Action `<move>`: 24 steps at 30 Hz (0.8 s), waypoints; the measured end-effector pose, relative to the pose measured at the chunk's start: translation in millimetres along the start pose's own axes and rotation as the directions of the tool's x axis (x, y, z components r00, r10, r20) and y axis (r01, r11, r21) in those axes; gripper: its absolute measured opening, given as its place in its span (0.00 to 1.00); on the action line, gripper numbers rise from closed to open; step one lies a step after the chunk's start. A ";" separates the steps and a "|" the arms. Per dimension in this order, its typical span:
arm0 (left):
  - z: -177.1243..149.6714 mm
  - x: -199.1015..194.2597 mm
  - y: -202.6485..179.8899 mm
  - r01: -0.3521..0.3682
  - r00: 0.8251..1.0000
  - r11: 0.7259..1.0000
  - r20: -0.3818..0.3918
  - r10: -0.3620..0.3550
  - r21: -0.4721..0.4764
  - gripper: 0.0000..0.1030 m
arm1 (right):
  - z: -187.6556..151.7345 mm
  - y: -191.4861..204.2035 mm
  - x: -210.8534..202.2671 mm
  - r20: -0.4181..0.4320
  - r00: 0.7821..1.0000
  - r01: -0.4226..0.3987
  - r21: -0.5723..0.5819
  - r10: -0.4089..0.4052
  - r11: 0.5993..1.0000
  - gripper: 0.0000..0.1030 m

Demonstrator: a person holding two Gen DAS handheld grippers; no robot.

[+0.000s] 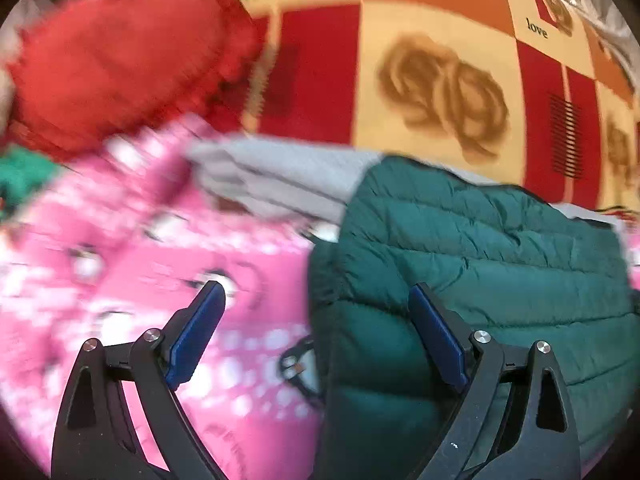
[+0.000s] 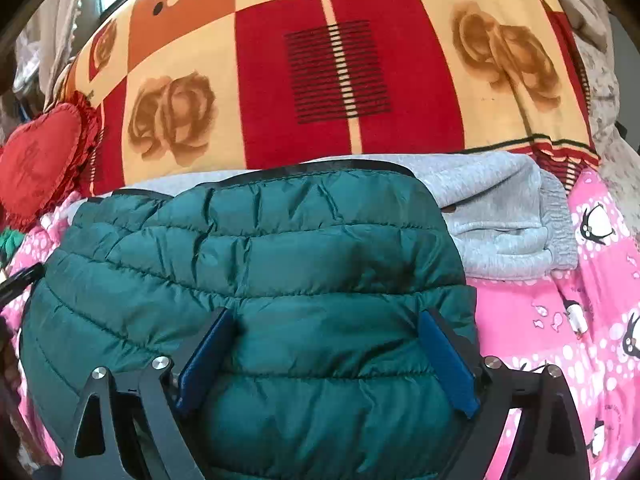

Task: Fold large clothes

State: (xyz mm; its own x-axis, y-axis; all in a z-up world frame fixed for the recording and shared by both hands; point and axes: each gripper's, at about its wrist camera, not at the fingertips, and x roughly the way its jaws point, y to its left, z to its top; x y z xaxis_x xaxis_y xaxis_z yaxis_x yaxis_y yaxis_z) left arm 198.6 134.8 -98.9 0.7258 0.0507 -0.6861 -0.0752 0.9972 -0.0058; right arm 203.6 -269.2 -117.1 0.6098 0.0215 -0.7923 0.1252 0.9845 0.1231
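A dark green quilted puffer jacket (image 2: 256, 264) lies folded on a pink penguin-print sheet (image 2: 592, 320). It also shows in the left wrist view (image 1: 480, 264). A grey sweatshirt (image 2: 500, 216) lies folded behind it, also seen in the left wrist view (image 1: 280, 176). My right gripper (image 2: 326, 320) is open, its blue pads pressed down on the jacket's top. My left gripper (image 1: 316, 296) is open and empty, straddling the jacket's left edge above the pink sheet (image 1: 140, 280). The left view is blurred.
A red, orange and cream rose-patterned blanket (image 2: 340, 80) covers the bed behind the clothes. A red heart-shaped cushion (image 2: 44, 156) lies at the left, also in the left wrist view (image 1: 120, 64). Something green (image 1: 20, 176) lies at the far left.
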 end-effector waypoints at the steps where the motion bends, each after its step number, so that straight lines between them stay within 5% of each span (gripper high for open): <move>1: -2.4 -14.7 -6.9 -0.054 0.998 0.999 0.035 0.054 -0.005 0.90 | -0.4 0.4 0.2 -0.001 1.000 0.003 0.000 -0.003 1.000 0.91; 7: -3.2 -51.9 -36.7 -0.167 0.978 0.986 0.133 0.162 0.028 0.90 | -2.8 0.7 -0.1 0.004 1.000 0.012 -0.007 -0.012 1.000 0.92; 17: -0.2 -49.4 -39.9 -0.165 0.981 0.985 0.112 0.159 0.046 0.90 | -2.2 0.0 -0.5 -0.002 1.000 0.009 -0.010 -0.009 1.000 0.92; 20: 6.7 -36.4 -28.0 -0.026 0.998 0.999 0.065 0.024 0.026 0.90 | -2.6 1.1 -1.1 0.000 1.000 0.014 -0.013 -0.014 1.000 0.92; 21: 9.3 -25.1 -16.8 0.105 0.994 0.994 0.022 -0.105 -0.005 0.90 | -2.9 1.5 -1.3 0.000 1.000 0.015 -0.016 -0.015 1.000 0.92; 23: 9.7 -0.9 -1.5 0.280 0.957 0.958 -0.069 -0.283 -0.057 0.90 | -3.0 2.2 -1.8 0.001 1.000 0.017 -0.019 -0.017 1.000 0.92; 24: 8.1 10.2 2.4 0.304 0.945 0.950 -0.105 -0.310 -0.066 0.90 | -3.4 2.6 -1.5 0.001 1.000 0.017 -0.021 -0.017 1.000 0.92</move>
State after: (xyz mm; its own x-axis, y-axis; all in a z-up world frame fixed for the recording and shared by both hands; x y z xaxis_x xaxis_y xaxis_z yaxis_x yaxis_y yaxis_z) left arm 211.3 138.2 -99.9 0.6374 -0.2666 -0.7230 0.1039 0.9594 -0.2622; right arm 200.4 -266.0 -117.6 0.6080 0.0046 -0.7940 0.1195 0.9881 0.0972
